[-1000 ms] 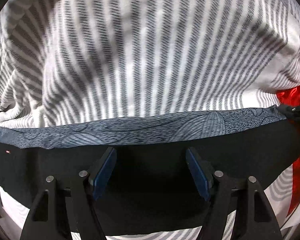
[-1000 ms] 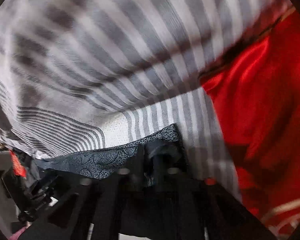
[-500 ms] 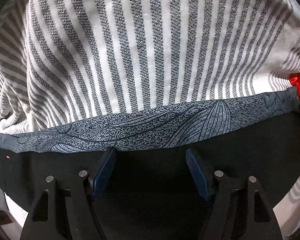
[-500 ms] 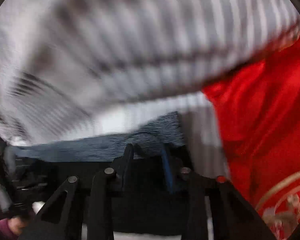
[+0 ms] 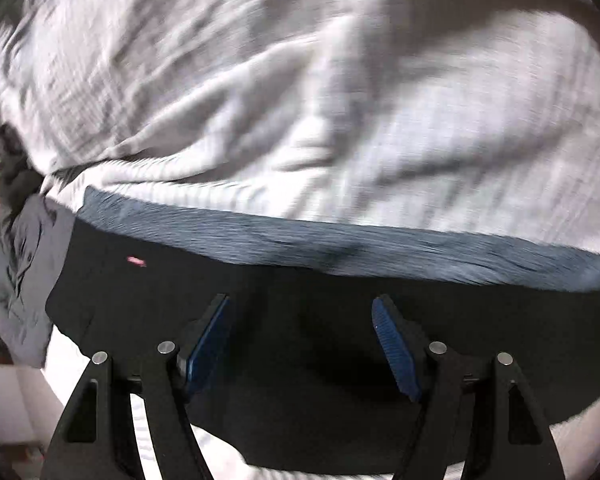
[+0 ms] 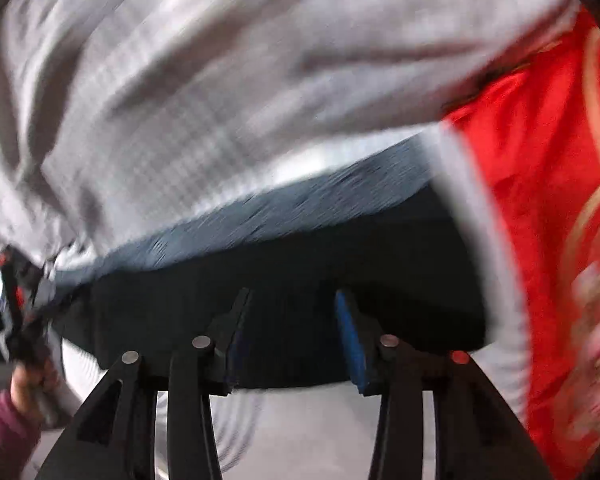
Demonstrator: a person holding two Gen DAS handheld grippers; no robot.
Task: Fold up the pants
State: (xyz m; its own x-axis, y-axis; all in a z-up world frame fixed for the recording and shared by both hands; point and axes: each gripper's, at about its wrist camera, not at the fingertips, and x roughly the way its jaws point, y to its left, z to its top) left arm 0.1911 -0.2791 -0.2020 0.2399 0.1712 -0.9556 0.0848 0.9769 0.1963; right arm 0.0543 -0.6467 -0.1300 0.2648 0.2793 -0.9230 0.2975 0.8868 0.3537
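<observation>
Black pants (image 5: 340, 340) with a blue-grey patterned waistband (image 5: 340, 244) lie on a grey-and-white striped cover (image 5: 300, 100). My left gripper (image 5: 302, 300) hangs open just over the black cloth, and its blue pads (image 5: 208, 340) stand wide apart with nothing pinched. In the right wrist view the same pants (image 6: 300, 280) and waistband (image 6: 260, 220) fill the lower middle. My right gripper (image 6: 292, 294) is over them with its jaws opening; the cloth lies under the pads (image 6: 350, 340), not pressed between them. Both views are blurred by motion.
Red cloth with a gold pattern (image 6: 540, 200) lies right of the pants. A hand in a maroon sleeve (image 6: 16, 408) holds the other gripper at the far left. Grey patterned cloth (image 5: 16, 280) bunches at the pants' left end.
The right gripper, shut on the waistband's corner before, now has its jaws apart. Both views have swung sideways over the cover. The left gripper's jaws stay as wide as before.
</observation>
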